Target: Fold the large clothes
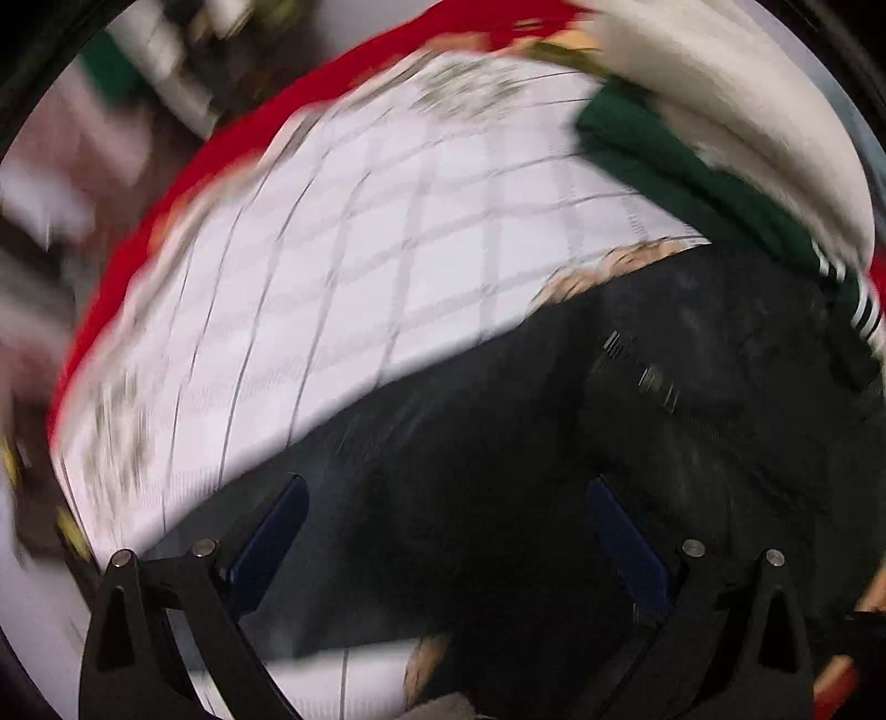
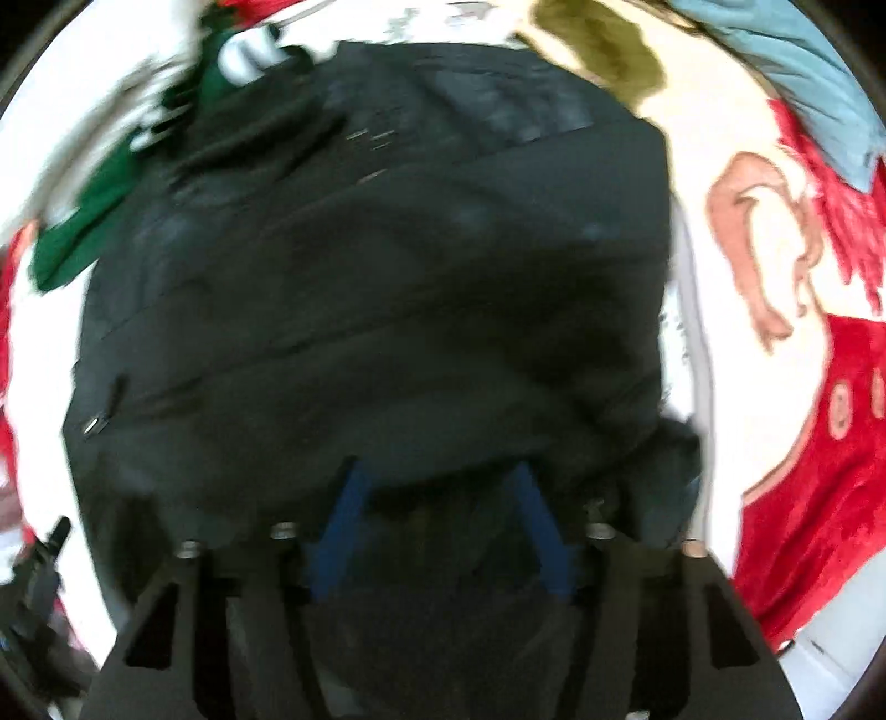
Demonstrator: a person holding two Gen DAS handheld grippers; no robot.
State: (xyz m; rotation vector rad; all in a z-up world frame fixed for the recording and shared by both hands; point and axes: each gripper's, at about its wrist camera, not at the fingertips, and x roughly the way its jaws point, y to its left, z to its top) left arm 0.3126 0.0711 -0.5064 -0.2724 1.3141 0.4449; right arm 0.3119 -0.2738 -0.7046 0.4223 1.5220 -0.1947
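Observation:
A large black jacket [image 1: 637,415] with zips lies on a bed covered by a white checked sheet [image 1: 360,249]. My left gripper [image 1: 443,498] is open just above the jacket's near part, blue pads wide apart, nothing between them. The right wrist view shows the same jacket [image 2: 376,266] filling the middle. My right gripper [image 2: 437,482] is open, its blue pads set against the jacket's near edge, with dark cloth bunched between them. Both views are motion-blurred.
A green garment with white stripes [image 1: 692,166] lies beyond the jacket and shows in the right wrist view [image 2: 83,221]. A red blanket edge [image 1: 166,221] borders the sheet. A white and red cartoon blanket [image 2: 803,387], an olive garment [image 2: 603,50] and a blue one [image 2: 786,72] lie to the right.

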